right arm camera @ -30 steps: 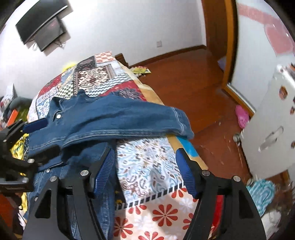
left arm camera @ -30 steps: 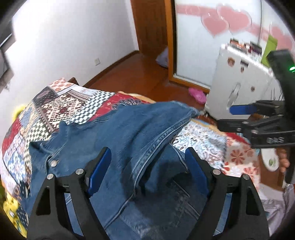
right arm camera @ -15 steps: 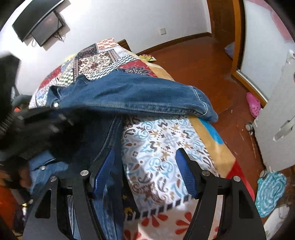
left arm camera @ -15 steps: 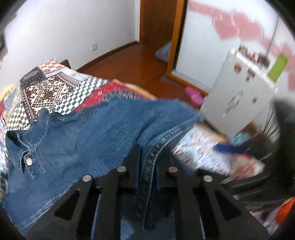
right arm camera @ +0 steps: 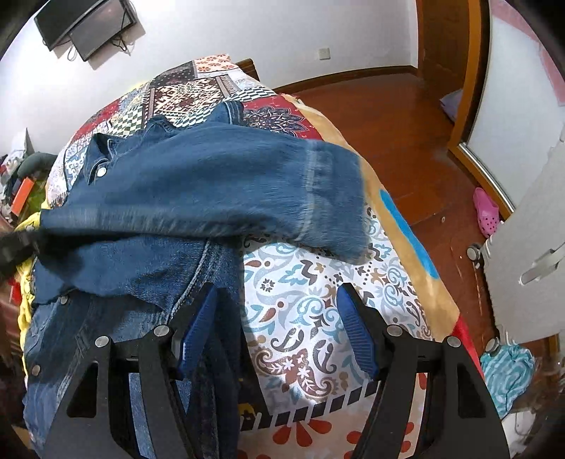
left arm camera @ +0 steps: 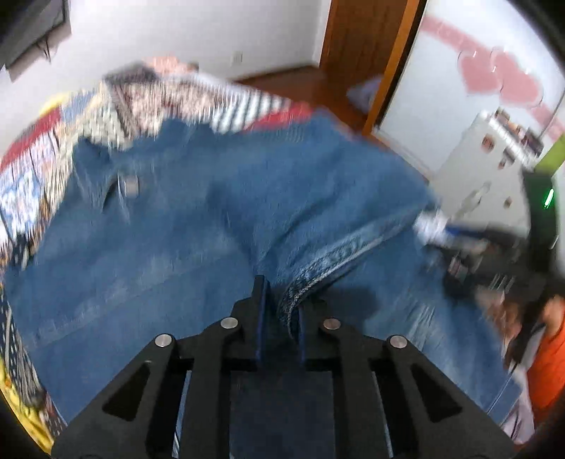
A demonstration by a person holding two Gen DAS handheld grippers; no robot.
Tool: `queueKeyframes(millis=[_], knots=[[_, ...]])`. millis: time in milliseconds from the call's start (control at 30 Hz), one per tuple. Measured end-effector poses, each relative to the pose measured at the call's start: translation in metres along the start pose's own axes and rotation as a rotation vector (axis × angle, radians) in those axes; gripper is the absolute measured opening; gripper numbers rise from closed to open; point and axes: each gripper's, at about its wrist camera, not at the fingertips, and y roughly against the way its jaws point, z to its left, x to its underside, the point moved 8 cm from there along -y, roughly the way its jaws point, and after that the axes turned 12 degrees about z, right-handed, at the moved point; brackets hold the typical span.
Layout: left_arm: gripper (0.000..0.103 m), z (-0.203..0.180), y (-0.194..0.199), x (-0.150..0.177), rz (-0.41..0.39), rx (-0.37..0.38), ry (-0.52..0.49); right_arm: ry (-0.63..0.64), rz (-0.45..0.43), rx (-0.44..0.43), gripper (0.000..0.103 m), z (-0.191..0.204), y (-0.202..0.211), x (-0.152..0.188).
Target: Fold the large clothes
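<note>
A blue denim jacket (left arm camera: 219,219) lies across a patchwork bedspread (right arm camera: 310,310). My left gripper (left arm camera: 280,310) is shut on a stitched seam fold of the jacket and holds it lifted; this view is blurred by motion. In the right wrist view the jacket (right arm camera: 197,187) has one sleeve (right arm camera: 317,197) raised across the bed, cuff to the right. My right gripper (right arm camera: 275,325) is open and empty, low over the bedspread at the jacket's right edge. Its left finger (right arm camera: 196,332) is beside the denim.
Wooden floor (right arm camera: 406,116) lies beyond the bed. A white cabinet (right arm camera: 529,254) stands at the right, with a pink shoe (right arm camera: 485,212) near it. A wall TV (right arm camera: 84,24) hangs at the back left. The other gripper and hand show at right (left arm camera: 494,268).
My left gripper went from open to shut on the jacket's seam and is lifting it. The sleeve has swung up and to the right. My right gripper stayed open.
</note>
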Motion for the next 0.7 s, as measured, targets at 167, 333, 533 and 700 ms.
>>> queueKeyframes(millis=[167,333,533,700], knots=[[0.026,-0.022,-0.006,0.017,0.057,-0.07,-0.117,-0.019,0.006,-0.021,0.066,-0.002,0.009,0.003],[0.047,-0.056,0.023,0.004,-0.035,-0.089,-0.217,-0.048,-0.035,-0.026,0.066,-0.01,0.031,0.003],[0.051,-0.099,0.032,-0.044,-0.112,-0.083,-0.293,-0.066,-0.107,0.033,0.066,-0.023,0.06,0.002],[0.051,-0.125,-0.007,-0.065,-0.006,0.024,-0.309,-0.073,-0.126,0.046,0.066,-0.028,0.069,0.002]])
